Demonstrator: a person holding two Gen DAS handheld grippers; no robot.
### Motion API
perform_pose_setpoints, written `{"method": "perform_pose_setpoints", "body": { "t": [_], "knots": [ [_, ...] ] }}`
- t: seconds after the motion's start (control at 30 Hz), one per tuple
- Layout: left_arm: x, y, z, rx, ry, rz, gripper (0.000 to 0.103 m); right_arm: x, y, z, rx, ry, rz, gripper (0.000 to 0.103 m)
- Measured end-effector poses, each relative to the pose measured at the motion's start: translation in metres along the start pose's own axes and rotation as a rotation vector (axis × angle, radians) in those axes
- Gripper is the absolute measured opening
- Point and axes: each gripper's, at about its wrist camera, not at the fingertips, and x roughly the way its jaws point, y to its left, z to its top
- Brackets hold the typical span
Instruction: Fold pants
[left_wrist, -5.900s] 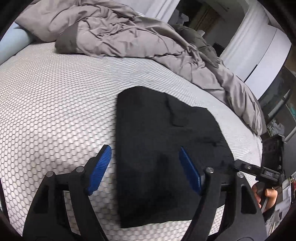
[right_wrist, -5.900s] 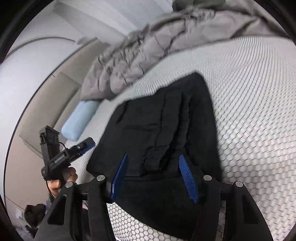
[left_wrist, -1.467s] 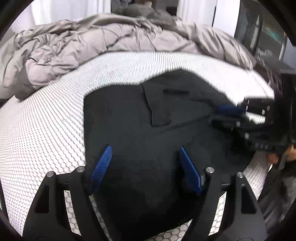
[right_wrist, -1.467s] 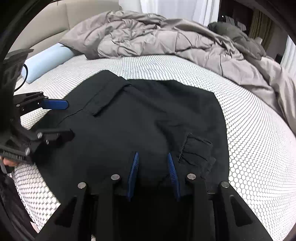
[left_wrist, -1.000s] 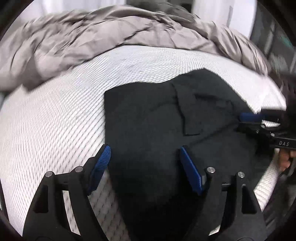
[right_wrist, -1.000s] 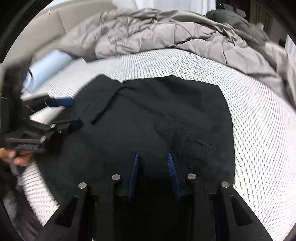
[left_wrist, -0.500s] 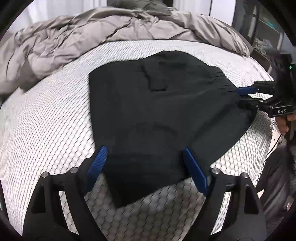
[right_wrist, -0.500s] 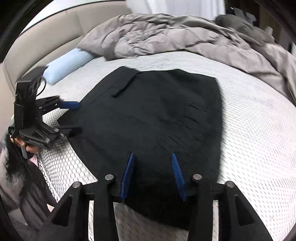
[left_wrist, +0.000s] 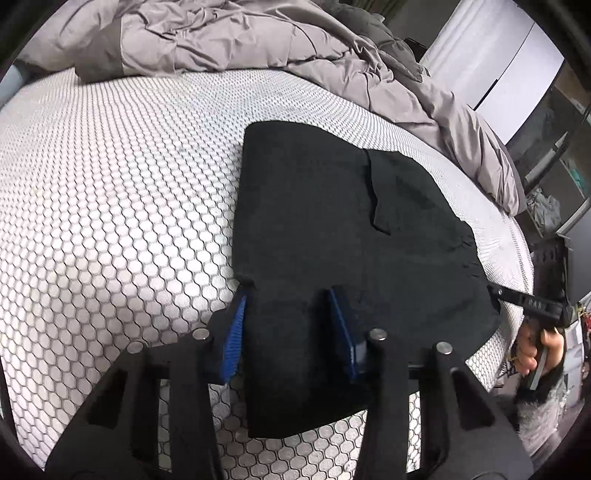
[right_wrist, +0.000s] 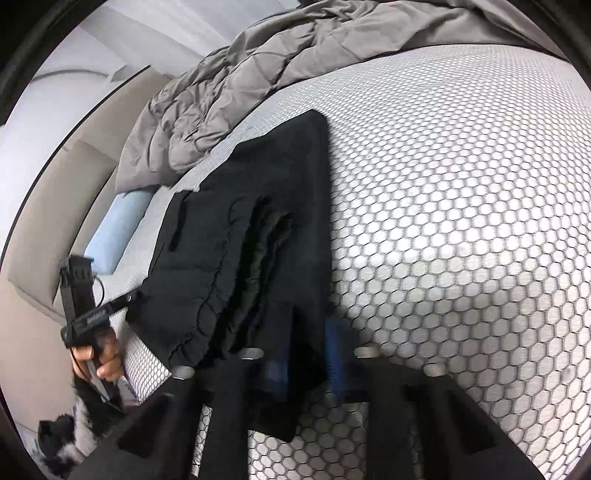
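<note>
With the pants (left_wrist: 343, 229) folded on the bed (left_wrist: 110, 192), each half-open tool (left_wrist: 288, 325) straddles an edge, likely next clamping for another fold.

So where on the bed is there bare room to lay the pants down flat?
Bare mattress lies between the black pants and the grey duvet in the left view, and beside the pants in the right view. The duvet crowds the far edge; a blue pillow sits by the headboard.
</note>
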Motion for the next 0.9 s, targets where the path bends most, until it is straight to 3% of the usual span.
{"method": "perform_pose_setpoints", "body": {
  "t": [0.13,0.23,0.33,0.4,0.47,0.63,0.7,0.9],
  "knots": [
    [-0.004,-0.005,-0.002,0.033,-0.013,0.038,0.04,-0.004,0.01,-0.007,-0.054,0.005,-0.038,0.013],
    [-0.011,-0.017,-0.006,0.088,-0.04,0.118,0.043,-0.015,0.019,-0.011,-0.104,-0.044,-0.127,0.024],
    [-0.025,-0.032,-0.013,0.138,-0.104,0.206,0.057,-0.032,0.032,-0.017,-0.153,-0.127,-0.161,0.054],
    [-0.038,-0.045,-0.023,0.148,-0.154,0.22,0.075,-0.045,0.042,-0.024,-0.18,-0.185,-0.159,0.078],
    [-0.045,-0.057,-0.032,0.161,-0.192,0.223,0.085,-0.056,0.054,-0.032,-0.212,-0.243,-0.149,0.092],
    [-0.058,-0.08,-0.061,0.207,-0.247,0.263,0.091,-0.07,0.085,-0.048,-0.297,-0.371,-0.125,0.101],
    [-0.065,-0.088,-0.07,0.226,-0.288,0.263,0.103,-0.073,0.091,-0.055,-0.308,-0.397,-0.115,0.102],
    [-0.086,-0.097,-0.079,0.216,-0.389,0.239,0.102,-0.075,0.105,-0.064,-0.342,-0.484,-0.111,0.103]
  ]
}}
